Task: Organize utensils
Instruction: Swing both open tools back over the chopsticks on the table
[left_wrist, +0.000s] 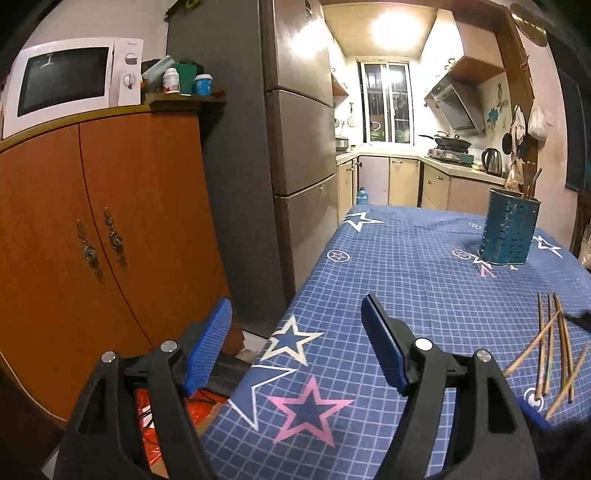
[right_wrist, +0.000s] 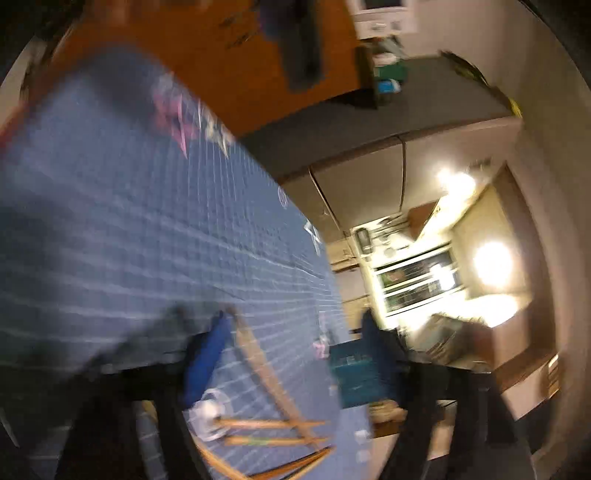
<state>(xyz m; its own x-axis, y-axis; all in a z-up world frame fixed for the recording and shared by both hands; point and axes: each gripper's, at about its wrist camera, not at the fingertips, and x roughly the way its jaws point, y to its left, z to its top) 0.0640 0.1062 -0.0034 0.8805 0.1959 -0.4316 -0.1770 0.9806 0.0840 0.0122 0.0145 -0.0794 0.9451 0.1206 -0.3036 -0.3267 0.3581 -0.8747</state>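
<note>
Both my grippers were open and empty: left gripper (left_wrist: 295, 343) over tablecloth (left_wrist: 406, 266), right gripper (right_wrist: 295, 354) above chopsticks (right_wrist: 273, 424).

1. The left claw (left_wrist: 295, 343) hangs over the table's (left_wrist: 406, 295) left edge.
2. The chopsticks (left_wrist: 554, 343) lie on the table to its right.
3. The utensil holder (left_wrist: 508, 230) stands ahead and right of it, beyond the chopsticks.
4. The cabinet (left_wrist: 110, 221) stands to its left, off the table.
</note>
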